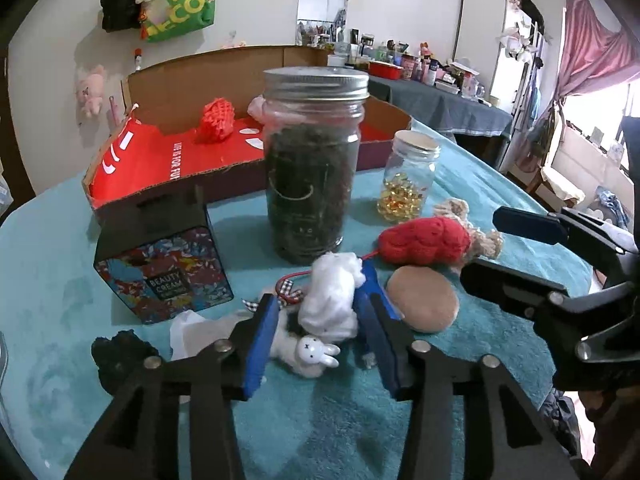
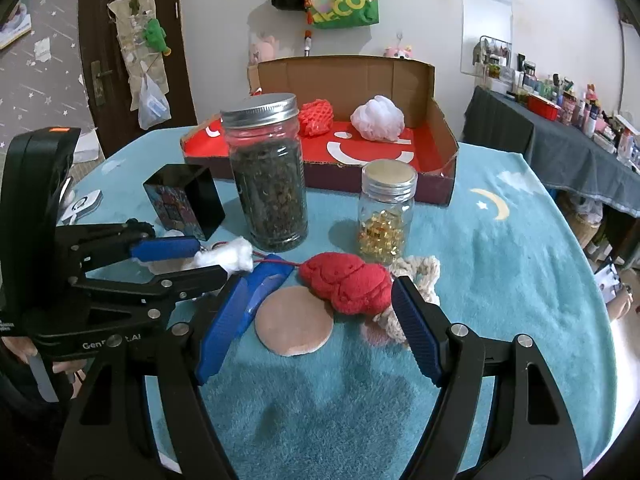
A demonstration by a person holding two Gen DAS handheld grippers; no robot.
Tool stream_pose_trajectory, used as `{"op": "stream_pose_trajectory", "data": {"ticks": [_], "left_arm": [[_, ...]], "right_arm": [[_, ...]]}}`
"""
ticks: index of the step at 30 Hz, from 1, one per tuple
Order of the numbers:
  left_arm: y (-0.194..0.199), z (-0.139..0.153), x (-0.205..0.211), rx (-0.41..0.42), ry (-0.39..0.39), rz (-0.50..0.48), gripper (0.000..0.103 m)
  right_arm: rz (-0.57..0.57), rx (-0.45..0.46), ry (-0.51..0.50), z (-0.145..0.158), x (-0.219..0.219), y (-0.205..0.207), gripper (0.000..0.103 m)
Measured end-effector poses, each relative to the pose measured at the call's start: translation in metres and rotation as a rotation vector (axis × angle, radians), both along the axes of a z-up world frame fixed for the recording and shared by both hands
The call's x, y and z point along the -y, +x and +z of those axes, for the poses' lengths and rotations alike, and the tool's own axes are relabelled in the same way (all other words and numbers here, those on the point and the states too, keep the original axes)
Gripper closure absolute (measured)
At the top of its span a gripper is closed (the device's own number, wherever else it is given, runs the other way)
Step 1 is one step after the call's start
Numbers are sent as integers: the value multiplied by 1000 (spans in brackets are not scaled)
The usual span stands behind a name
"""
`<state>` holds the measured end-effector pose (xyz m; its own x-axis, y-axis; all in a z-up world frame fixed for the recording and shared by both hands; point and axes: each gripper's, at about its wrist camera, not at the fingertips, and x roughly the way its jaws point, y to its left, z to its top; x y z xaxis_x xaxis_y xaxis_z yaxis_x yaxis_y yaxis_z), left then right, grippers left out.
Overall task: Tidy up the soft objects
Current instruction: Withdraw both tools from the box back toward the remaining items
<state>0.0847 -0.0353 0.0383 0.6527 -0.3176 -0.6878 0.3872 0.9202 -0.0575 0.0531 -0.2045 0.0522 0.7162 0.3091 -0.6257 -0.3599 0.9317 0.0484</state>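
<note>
1. Between the left gripper's (image 1: 320, 300) blue pads: a white cotton wad (image 1: 332, 300), lying on the teal blanket (image 1: 60, 300) near its front edge. The pads flank it narrowly and seem to touch it; whether they grip it yet cannot be told.
2. Just beneath the wad: a small white rabbit plush (image 1: 308, 354) and a checked ribbon (image 1: 290, 294) on a red cord. Risk: the pads could pinch the plush or the cord along with the cotton and drag both.
3. Right gripper (image 2: 316, 302): fingers wide, holding nothing, straddling a red knitted toy (image 2: 348, 286) and a round tan pad (image 2: 294, 320), a beige crochet piece (image 2: 420, 276) behind.
4. Behind these: a tall jar of dark dried leaves (image 1: 310, 168) and a small jar of gold capsules (image 1: 406, 178). Risk: a forward swing could tip either.
5. Left: a Beauty Cream box (image 1: 164, 276).
6. Rear: a red-lined cardboard box (image 2: 440, 152), apparently the destination, holding a red mesh ball (image 2: 316, 118) and a white bath pouf (image 2: 378, 118).
</note>
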Motion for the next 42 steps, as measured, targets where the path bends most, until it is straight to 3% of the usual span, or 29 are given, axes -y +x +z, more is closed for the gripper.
{"op": "stream_pose_trajectory", "data": {"ticks": [4, 8, 13, 18, 31, 42], "left_arm": [[-19, 4, -3, 77, -19, 26, 28], [-42, 10, -9, 180, -44, 82, 15], [-65, 11, -14, 293, -58, 161, 5], [-72, 4, -19, 314, -71, 208, 4], [-74, -18, -34, 283, -66, 312, 2], [-72, -18, -40, 265, -79, 316, 2]], "right_arm": [[-1, 18, 5, -1, 0, -7, 29], [-39, 60, 4, -5, 2, -20, 29], [-113, 166, 11, -6, 7, -43, 12], [-183, 223, 13, -9, 12, -55, 8], [-256, 146, 44, -45, 28, -52, 8], [-268, 122, 50, -52, 30, -51, 8]]}}
